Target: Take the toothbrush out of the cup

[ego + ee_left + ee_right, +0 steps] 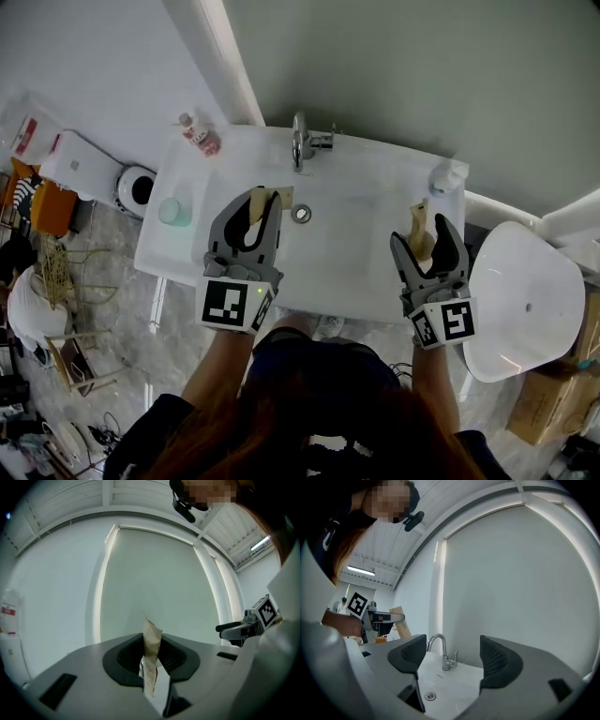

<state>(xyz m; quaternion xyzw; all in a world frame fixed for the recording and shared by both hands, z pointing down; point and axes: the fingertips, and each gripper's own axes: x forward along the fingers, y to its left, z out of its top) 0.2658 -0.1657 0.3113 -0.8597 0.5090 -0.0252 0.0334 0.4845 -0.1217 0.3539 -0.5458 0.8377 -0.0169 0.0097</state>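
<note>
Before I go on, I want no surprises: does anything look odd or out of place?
The left hand-held gripper is shut on a torn paper scrap, jagged edge up: it looks like stray litter rather than anything the task calls for.

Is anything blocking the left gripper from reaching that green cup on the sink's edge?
Nothing visible stands between the left gripper and the green cup on the sink rim, but its jaws pinch a paper packet.
</note>
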